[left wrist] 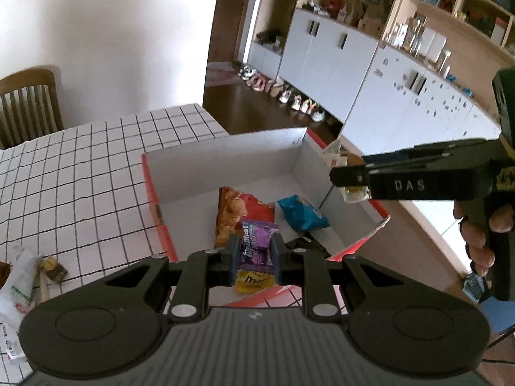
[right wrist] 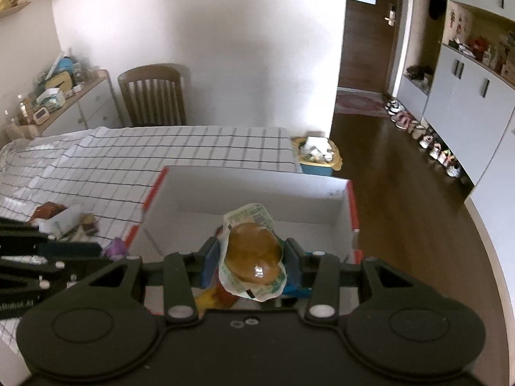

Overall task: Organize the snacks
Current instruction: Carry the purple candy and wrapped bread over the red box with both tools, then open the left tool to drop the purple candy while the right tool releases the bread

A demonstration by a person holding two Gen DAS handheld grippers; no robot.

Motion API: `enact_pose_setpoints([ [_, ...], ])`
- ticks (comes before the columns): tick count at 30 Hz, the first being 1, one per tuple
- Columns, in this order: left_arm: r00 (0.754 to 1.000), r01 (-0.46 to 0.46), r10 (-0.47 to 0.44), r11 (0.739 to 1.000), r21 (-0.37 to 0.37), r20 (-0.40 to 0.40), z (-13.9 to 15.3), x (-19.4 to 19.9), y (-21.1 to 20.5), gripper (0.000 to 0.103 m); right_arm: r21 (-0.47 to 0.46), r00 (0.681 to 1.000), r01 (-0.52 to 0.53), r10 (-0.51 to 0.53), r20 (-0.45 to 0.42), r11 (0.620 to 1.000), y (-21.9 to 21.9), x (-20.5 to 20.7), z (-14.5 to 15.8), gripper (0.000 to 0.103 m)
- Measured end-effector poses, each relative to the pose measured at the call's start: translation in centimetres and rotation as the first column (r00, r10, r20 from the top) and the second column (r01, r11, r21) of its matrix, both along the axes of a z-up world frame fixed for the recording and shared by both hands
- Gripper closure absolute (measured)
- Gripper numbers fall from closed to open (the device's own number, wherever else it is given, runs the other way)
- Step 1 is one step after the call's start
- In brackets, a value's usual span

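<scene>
Left wrist: left hand-held gripper (left wrist: pixel 254 255) pinches purple candy packet (left wrist: pixel 257 241); right hand-held gripper (right wrist: pixel 252 259) clamps wrapped bun (right wrist: pixel 252 252).

Home: shoes (left wrist: pixel 283 91), cabinets (left wrist: pixel 325 54), chair (right wrist: pixel 153 96)

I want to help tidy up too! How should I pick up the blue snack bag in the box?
Pinch the blue snack bag across its puffy middle, coming straight down from above. It lies flat on the floor of the box, whose walls block a sideways reach.
</scene>
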State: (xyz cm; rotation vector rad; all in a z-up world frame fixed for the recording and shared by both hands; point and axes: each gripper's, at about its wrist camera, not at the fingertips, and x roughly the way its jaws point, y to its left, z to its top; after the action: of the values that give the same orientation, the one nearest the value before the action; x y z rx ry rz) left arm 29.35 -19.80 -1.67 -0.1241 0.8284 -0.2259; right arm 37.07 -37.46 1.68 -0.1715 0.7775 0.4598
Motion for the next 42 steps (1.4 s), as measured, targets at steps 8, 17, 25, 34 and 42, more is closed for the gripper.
enact_pose_setpoints([
  [8, 0.995, 0.001, 0.008, 0.996, 0.089, -0.102, -3.2, 3.8, -2.6, 0.083, -0.023, 0.997, 0.052, -0.053, -0.049, 0.998, -1.5, 3.4, -2.6, 0.060],
  [17, 0.976, 0.001, 0.037, 0.985, 0.170, -0.217, -5.9, 7.4, -4.0, 0.083, -0.033, 0.985, 0.090, -0.094, -0.146, 0.995, -1.9, 6.9, -6.1, 0.060],
  [25, 0.960, 0.001, 0.055, 0.980, 0.201, -0.273, -7.6, 8.7, -4.3, 0.083, -0.035, 0.979, 0.064, -0.070, -0.192, 0.997, -1.1, 7.5, -7.5, 0.059],
  [34, 0.956, -0.001, 0.052, 0.985, 0.174, -0.290, -8.2, 8.7, -4.6, 0.083, -0.056, 0.973, 0.053, -0.064, -0.221, 0.997, -0.8, 7.6, -8.1, 0.053],
  [42, 0.957, -0.025, 0.054, 0.994, 0.103, -0.285, -7.2, 7.8, -3.7, 0.079, -0.040, 0.978, 0.042, -0.049, -0.201, 0.998, -1.2, 6.3, -6.9, 0.045],
])
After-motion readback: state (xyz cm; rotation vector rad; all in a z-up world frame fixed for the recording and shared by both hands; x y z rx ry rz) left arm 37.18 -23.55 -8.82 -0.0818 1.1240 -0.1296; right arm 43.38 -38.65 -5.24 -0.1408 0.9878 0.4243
